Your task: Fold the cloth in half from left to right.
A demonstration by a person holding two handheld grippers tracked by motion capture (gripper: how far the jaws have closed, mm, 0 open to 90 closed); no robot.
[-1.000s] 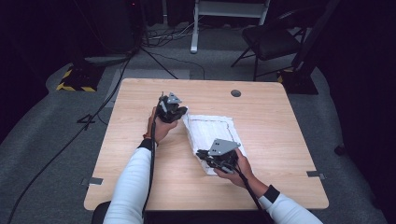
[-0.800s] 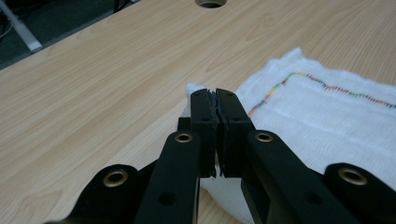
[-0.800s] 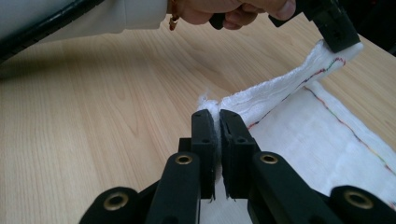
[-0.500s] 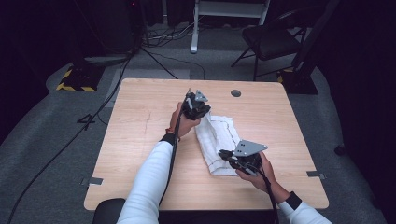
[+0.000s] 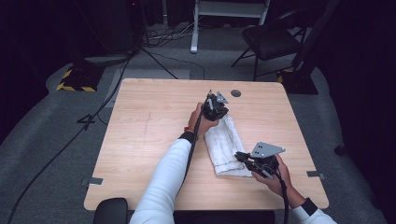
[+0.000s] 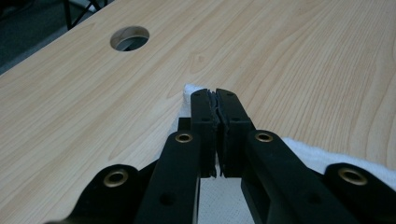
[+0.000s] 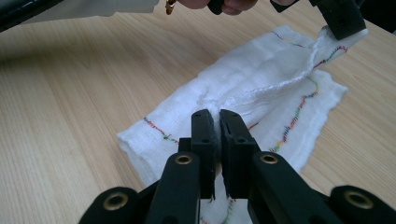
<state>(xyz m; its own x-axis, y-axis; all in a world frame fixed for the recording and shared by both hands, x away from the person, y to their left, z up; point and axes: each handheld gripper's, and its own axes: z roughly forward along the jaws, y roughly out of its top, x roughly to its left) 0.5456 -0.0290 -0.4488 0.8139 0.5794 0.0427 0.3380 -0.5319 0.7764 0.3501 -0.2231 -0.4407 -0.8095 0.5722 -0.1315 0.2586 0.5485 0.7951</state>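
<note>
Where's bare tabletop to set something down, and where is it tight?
Free: the wide stretch of wooden table on the picture's left, from the left forearm to the edge, and the far strip around the cable hole. Crowded: the white cloth between left gripper and right gripper.

A light wooden table [image 5: 140, 140] with a round cable hole [image 5: 236, 93]; behind it a black chair [image 5: 271, 39] and floor cables [image 5: 154, 51].
</note>
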